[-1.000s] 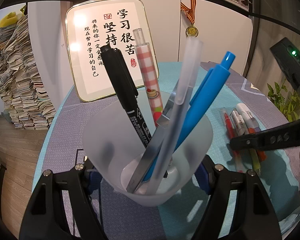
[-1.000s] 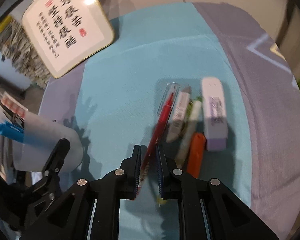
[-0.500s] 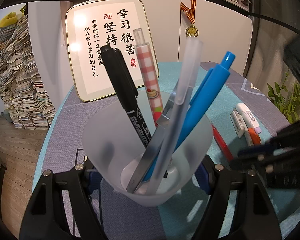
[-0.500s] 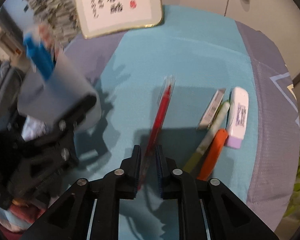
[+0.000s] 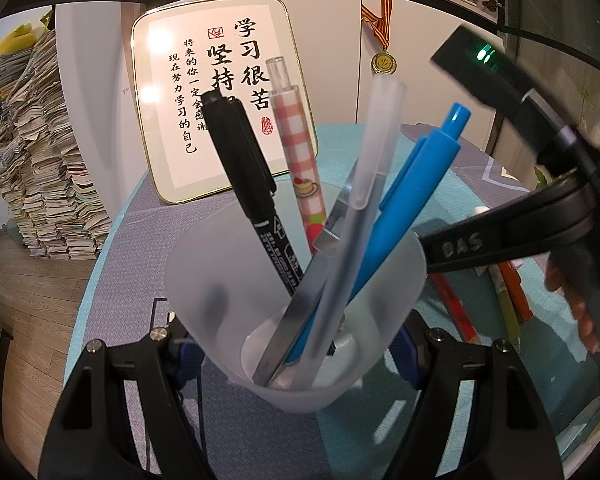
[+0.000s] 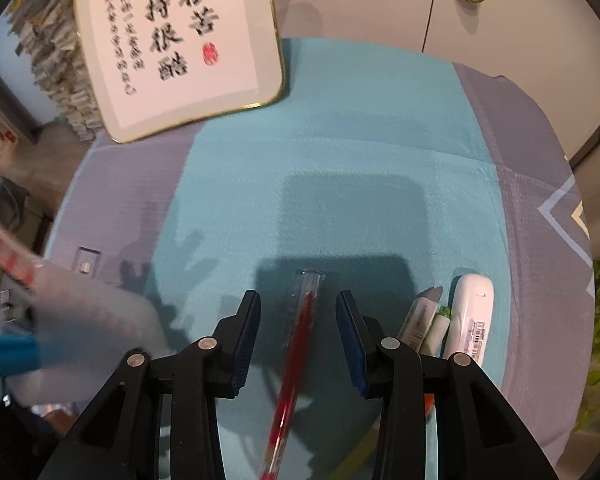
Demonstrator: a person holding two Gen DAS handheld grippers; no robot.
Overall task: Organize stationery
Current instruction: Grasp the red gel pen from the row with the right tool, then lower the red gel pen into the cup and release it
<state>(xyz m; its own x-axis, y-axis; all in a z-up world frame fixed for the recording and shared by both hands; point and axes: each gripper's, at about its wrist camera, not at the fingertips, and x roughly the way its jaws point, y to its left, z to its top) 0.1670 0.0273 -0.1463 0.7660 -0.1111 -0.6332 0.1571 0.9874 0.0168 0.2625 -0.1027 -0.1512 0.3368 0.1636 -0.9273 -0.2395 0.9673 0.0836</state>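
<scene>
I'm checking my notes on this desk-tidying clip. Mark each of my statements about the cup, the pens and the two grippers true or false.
1. The left gripper clamps the frosted cup. True.
2. The cup holds a blue pen. True.
3. The right gripper pinches the red pen. False: its fingers have just been opening, and the pen lies between them, untouched.
4. The black marker lies on the cloth. False: it stands in the cup.
5. The white correction tape sits in the cup. False: it lies on the teal cloth.

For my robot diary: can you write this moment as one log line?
left gripper: shut on cup | right gripper: fingers just opened, red pen loose between | next: maybe regrip
</scene>
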